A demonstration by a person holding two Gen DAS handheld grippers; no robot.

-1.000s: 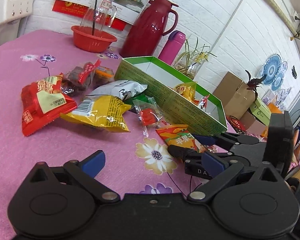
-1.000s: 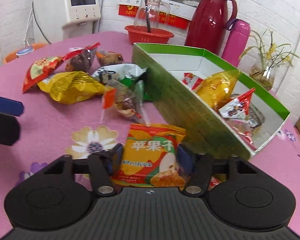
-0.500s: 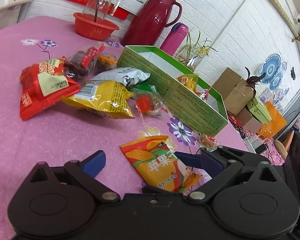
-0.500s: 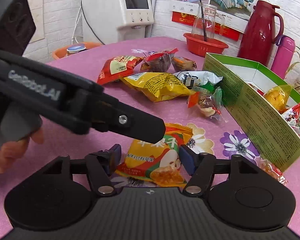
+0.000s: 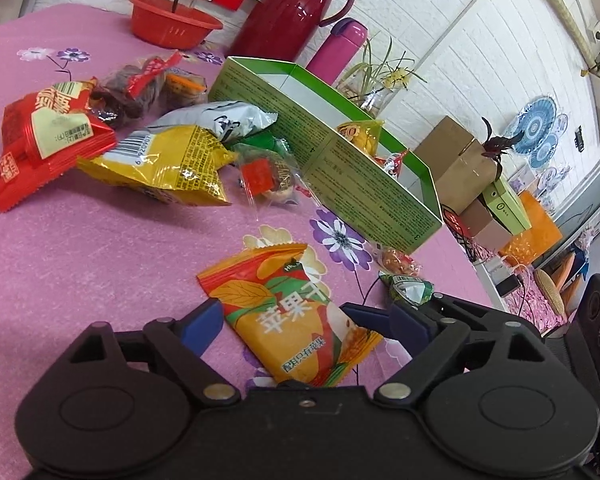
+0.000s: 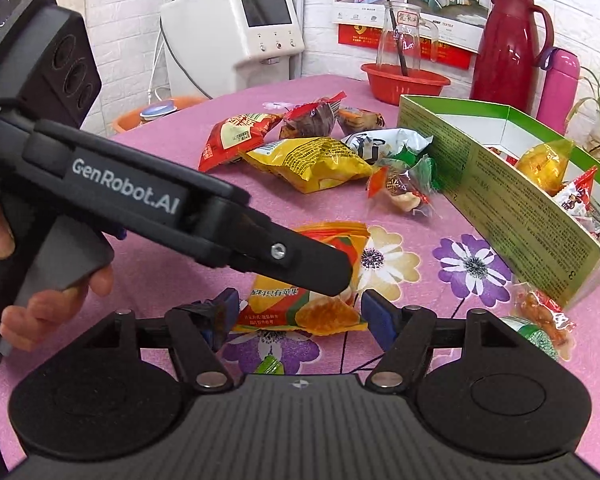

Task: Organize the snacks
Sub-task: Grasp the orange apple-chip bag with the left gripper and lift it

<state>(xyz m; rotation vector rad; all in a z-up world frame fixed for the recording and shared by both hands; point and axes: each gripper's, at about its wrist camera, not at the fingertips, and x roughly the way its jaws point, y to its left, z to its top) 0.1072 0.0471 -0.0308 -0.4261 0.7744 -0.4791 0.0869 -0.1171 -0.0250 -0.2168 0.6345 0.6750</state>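
An orange apple-chip packet (image 5: 292,316) lies flat on the pink tablecloth, also in the right wrist view (image 6: 308,304). My left gripper (image 5: 284,316) is open with its blue pads on either side of the packet. My right gripper (image 6: 296,312) is open around the same packet from the other side. The left gripper's body (image 6: 140,200) crosses over the packet in the right wrist view. The green box (image 5: 360,184) holds several snacks and stands to the right, also in the right wrist view (image 6: 512,204).
Loose snacks lie left of the box: a red bag (image 5: 48,136), a yellow bag (image 5: 160,164), a white bag (image 5: 220,120). Small candies (image 5: 400,272) lie by the box corner. A red bowl (image 5: 172,26), red thermos (image 5: 288,4) and pink bottle (image 5: 340,48) stand behind.
The right gripper has pulled back from the box, dragging the orange packet toward the table's near side. The left gripper has swung in so its fingers now straddle the packet.
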